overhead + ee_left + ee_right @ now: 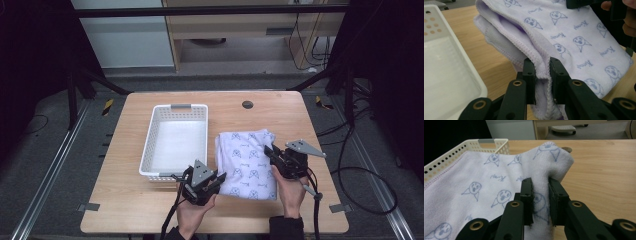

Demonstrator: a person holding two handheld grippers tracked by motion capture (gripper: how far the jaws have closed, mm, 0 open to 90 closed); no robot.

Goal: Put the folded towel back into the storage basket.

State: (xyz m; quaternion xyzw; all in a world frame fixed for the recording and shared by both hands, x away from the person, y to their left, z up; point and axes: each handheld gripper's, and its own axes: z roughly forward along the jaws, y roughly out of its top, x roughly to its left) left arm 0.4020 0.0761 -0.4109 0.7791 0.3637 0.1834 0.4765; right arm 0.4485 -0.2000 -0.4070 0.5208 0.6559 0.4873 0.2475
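Both pairs of black jaws are clamped on a folded towel (247, 159), white with a faint lilac tint and printed with small blue cartoon faces. Seen from the left gripper view, the left gripper (542, 75) pinches the stacked, stitched edges of the towel (574, 37), whose layers bunch up between its pads. From the right gripper view, the right gripper (540, 195) squeezes a raised fold at the towel's (486, 192) opposite side, so the cloth stands up in a soft peak above the jaws.

From the high view, the towel lies on the wooden table (125, 200), just right of a white perforated plastic basket (149, 145). The left gripper (220, 177) sits at the towel's near left corner, close to the basket's front rim, held by the person's left hand (192, 212). The right gripper (270, 151) meets the towel's right edge, with the right hand (290, 192) behind it.
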